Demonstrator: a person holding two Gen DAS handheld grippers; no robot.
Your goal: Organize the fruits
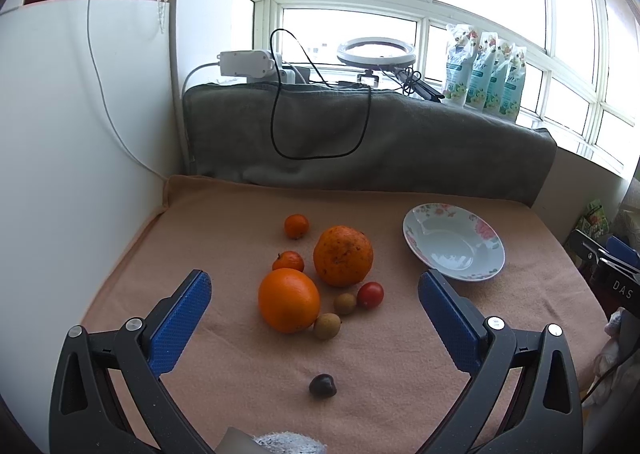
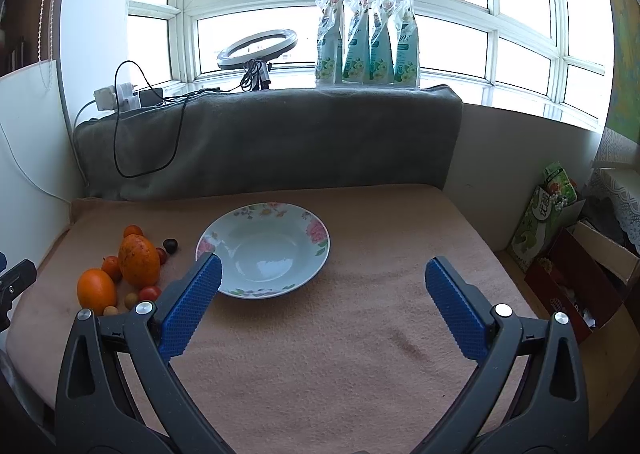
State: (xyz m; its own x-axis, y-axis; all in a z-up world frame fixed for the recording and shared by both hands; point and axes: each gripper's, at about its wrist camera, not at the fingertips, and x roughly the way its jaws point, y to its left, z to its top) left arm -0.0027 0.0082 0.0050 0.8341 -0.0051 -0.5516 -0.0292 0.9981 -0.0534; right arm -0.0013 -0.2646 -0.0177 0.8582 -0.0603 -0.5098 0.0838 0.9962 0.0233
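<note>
A cluster of fruit lies on the peach cloth: a big dull orange (image 1: 343, 256), a bright orange (image 1: 289, 300), two small mandarins (image 1: 296, 225) (image 1: 288, 261), a cherry tomato (image 1: 370, 294), two longans (image 1: 345, 303) (image 1: 327, 326) and a dark cherry (image 1: 322, 385). An empty floral plate (image 1: 454, 242) sits to their right. My left gripper (image 1: 314, 286) is open and empty, above and just short of the fruit. My right gripper (image 2: 322, 274) is open and empty in front of the plate (image 2: 264, 250), with the fruit (image 2: 138, 260) to its left.
A grey blanket-covered ledge (image 1: 360, 137) with cables and a ring light (image 1: 375, 49) backs the table. Refill pouches (image 2: 366, 41) stand on the sill. A white panel (image 1: 80, 133) walls the left. Boxes (image 2: 560, 246) stand off the right edge.
</note>
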